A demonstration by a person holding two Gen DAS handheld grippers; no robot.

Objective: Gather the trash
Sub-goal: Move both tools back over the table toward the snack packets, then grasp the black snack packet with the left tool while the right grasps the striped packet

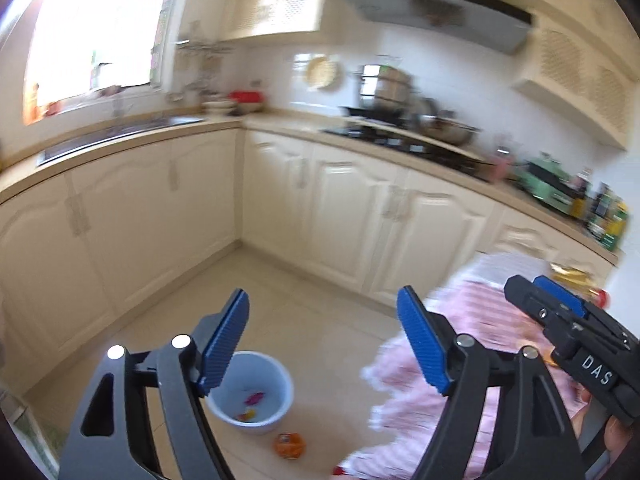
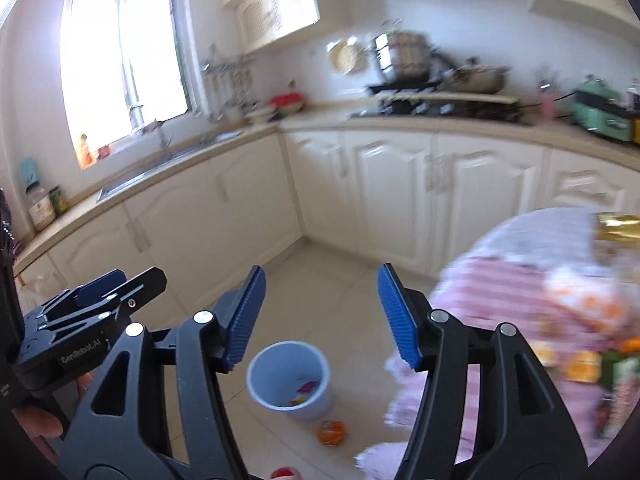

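Note:
A light blue bin [image 1: 256, 392] stands on the tiled floor with a few colourful wrappers inside; it also shows in the right wrist view [image 2: 289, 378]. An orange wrapper [image 1: 289, 445] lies on the floor beside the bin, seen too in the right wrist view [image 2: 331, 432]. A small red piece [image 2: 283, 473] lies at the bottom edge. My left gripper [image 1: 320, 340] is open and empty, high above the bin. My right gripper [image 2: 320, 316] is open and empty, also above the bin. Snack packets [image 2: 584, 364] lie on the pink-striped table [image 2: 500, 288] at right.
Cream cabinets [image 1: 340, 208] line the far and left walls, with a sink [image 1: 120, 132] under the window and a stove with pots [image 1: 400, 120]. The pink-striped tablecloth [image 1: 472, 320] fills the right. My right gripper body [image 1: 576, 332] shows at the left view's right edge.

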